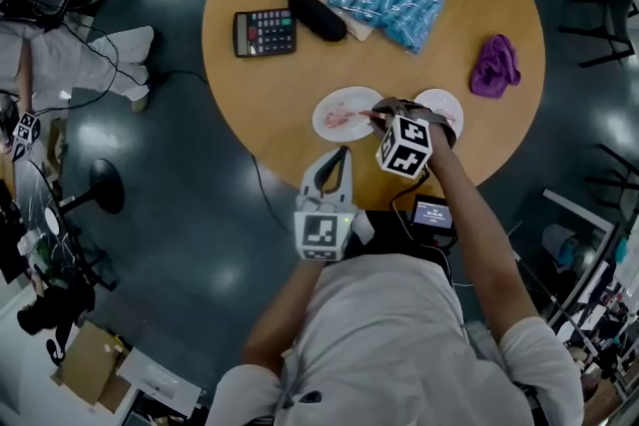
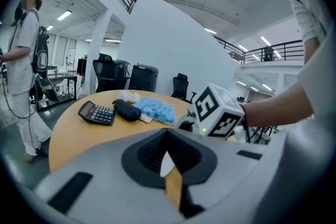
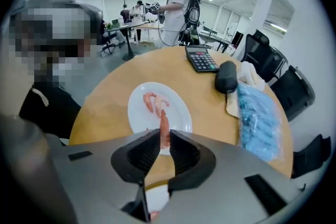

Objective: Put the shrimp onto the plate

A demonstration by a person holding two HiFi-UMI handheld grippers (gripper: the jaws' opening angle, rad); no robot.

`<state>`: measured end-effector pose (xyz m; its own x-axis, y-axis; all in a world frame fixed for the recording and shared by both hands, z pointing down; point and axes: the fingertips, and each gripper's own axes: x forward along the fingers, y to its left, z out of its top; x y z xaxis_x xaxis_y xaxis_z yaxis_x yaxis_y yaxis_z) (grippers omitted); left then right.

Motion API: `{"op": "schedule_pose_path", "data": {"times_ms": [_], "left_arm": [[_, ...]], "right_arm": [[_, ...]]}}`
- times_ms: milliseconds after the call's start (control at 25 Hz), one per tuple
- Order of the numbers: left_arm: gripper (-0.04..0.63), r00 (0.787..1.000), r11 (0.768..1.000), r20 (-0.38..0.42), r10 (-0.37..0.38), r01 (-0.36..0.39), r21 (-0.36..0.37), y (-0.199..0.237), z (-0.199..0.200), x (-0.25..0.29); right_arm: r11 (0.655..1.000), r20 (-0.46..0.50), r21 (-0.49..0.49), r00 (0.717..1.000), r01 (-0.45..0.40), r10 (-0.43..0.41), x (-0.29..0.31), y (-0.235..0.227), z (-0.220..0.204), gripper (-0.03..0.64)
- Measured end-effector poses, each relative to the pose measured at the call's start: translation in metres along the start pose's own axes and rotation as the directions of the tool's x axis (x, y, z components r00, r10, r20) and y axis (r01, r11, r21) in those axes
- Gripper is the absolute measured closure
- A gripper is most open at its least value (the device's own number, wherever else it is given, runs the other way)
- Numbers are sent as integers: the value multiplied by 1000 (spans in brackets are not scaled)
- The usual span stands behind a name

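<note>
One pink, curled shrimp [image 3: 152, 101] lies on the white plate [image 3: 181, 113]. A straighter shrimp [image 3: 164, 121] is pinched in the right gripper [image 3: 165, 134], seemingly just above the plate's near rim. The left gripper [image 1: 342, 156], jaws together and empty, hangs at the table [image 1: 300, 85] edge.

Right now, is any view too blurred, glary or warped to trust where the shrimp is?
Right gripper view: fisheye bends the table edge, yet the shrimp in the right gripper and the plate look sharp. Head view: glare on the floor only, table evenly lit. Left gripper view: foreground soft, no shrimp shown.
</note>
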<state>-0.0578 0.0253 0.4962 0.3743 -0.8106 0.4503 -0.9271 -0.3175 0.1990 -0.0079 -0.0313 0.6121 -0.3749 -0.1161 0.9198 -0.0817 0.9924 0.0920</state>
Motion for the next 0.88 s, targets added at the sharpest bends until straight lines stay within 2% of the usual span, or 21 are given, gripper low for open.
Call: {"op": "schedule_pose_path", "data": {"times_ms": [120,320,440,680,880], "left_arm": [[588,1000,1000,3,-16,16,23,-7,7,3],[588,999,998,6,-43,43,48,-21,11,9],[588,999,998,-11,-51,52,36,-28,5,12],[588,997,997,-37,-63,64,50,-41,-4,11],[588,998,997,-33,-59,61,51,-47,-4,10]], "right_arm": [[997,-18,34,998,67,-66,-32,-8,-44,552],[988,-172,1,974,153,-150,-63,-41,-146,552],[986,-246,-32,955,162,-164,-62,-59,-183,552],[985,-318,-144,938,93,-135,-35,-66,-200,552],[984,-325,-161,937,77,-126,-29,-63,-199,552]]}}
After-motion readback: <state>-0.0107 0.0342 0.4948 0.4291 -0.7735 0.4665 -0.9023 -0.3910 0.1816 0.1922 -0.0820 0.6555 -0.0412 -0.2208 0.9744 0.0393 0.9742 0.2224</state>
